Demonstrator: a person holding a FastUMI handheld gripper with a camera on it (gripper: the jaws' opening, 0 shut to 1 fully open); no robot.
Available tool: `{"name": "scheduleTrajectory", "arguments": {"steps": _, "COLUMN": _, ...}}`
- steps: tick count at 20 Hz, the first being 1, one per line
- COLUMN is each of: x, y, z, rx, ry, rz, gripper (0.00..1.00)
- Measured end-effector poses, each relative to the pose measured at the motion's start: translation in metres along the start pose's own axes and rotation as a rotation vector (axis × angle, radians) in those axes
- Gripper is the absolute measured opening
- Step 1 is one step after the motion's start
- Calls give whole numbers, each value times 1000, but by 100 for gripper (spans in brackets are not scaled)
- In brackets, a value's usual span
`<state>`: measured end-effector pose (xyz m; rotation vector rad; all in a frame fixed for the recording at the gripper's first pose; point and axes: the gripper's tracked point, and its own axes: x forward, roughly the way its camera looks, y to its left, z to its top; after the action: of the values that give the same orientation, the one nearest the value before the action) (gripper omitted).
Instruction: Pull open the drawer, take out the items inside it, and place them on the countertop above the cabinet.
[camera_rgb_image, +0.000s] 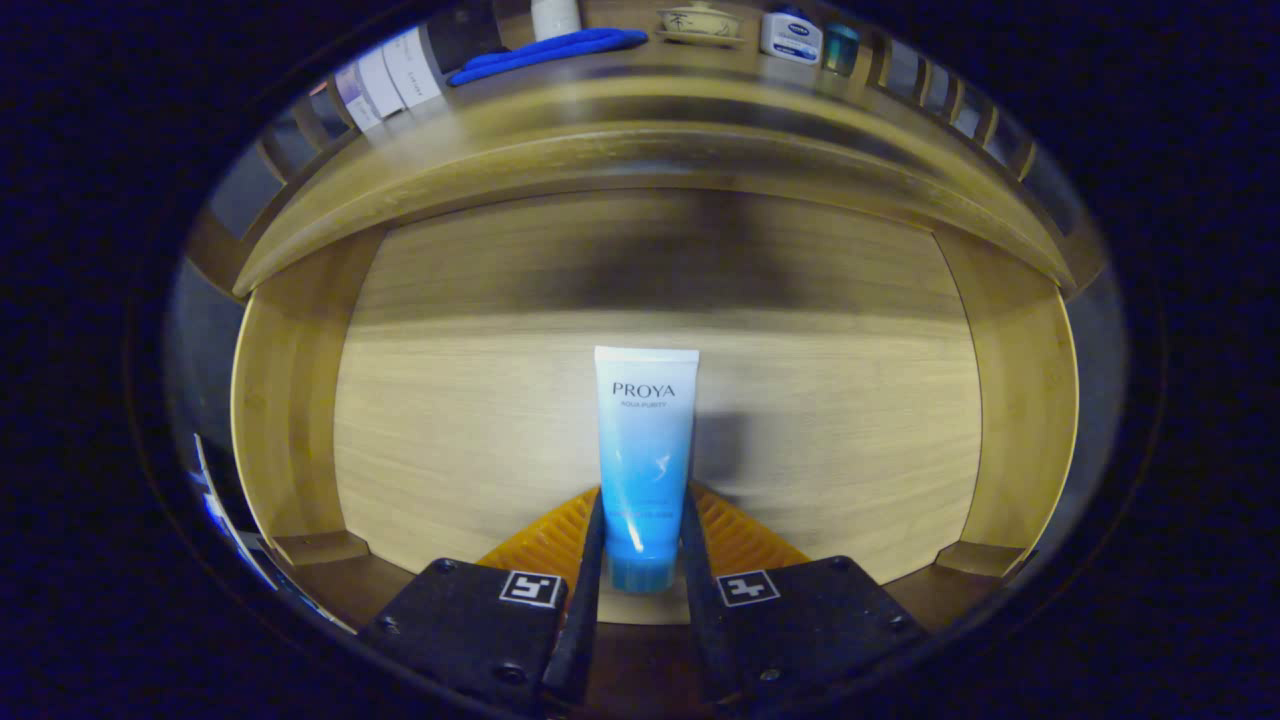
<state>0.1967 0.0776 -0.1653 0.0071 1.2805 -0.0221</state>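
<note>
A blue and white cosmetic tube (645, 450) sits between my two fingers, cap end nearest me, flat end pointing away. My gripper (643, 525) is shut on the tube, both fingers pressing its lower sides. Below and around it lies the open wooden drawer (300, 400), its pale bottom panel bare. The cabinet's countertop (640, 110) runs along beyond the drawer's far edge.
On the countertop lie a blue cloth (545, 50), a dark bottle with white labels (400, 65), a white container (556, 17), a lidded ceramic cup on a saucer (700, 22), a white and blue jar (790, 36) and a small teal cup (841, 47). A wooden railing (940, 90) borders its sides.
</note>
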Motion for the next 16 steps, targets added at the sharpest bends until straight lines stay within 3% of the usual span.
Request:
{"name": "scheduleTrajectory", "arguments": {"steps": 8, "x": -62, "y": 11, "z": 2, "rx": -33, "ry": -92, "rz": 90, "gripper": 43}}
{"name": "scheduleTrajectory", "arguments": {"steps": 16, "x": -123, "y": 7, "z": 34, "rx": -61, "ry": -202, "rz": 85, "gripper": 42}}
